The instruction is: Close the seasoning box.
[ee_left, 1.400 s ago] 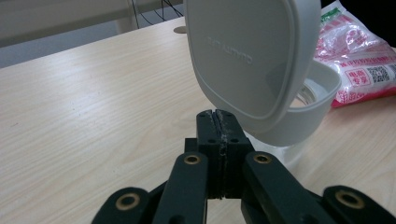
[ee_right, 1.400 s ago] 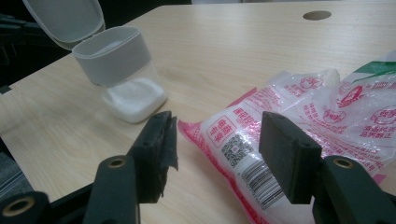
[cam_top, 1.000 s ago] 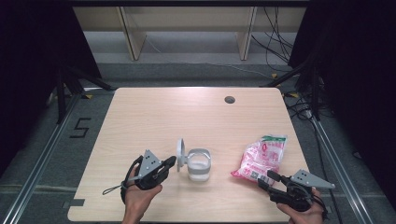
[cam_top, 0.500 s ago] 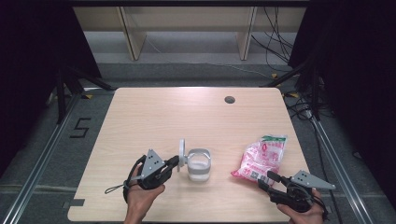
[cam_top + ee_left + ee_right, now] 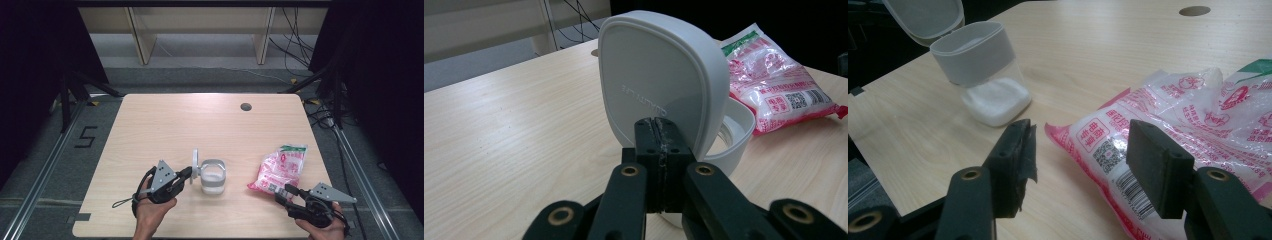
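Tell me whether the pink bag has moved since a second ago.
No. The pink bag lies in the same spot relative to the table's round hole.

From your left gripper view, the raised lid hides most of the jar behind it, and the bag runs off the frame at 3 o'clock. In your right gripper view, the bag is cut at 3 o'clock, the lid at 12. Its print stays too small to read from the high view.
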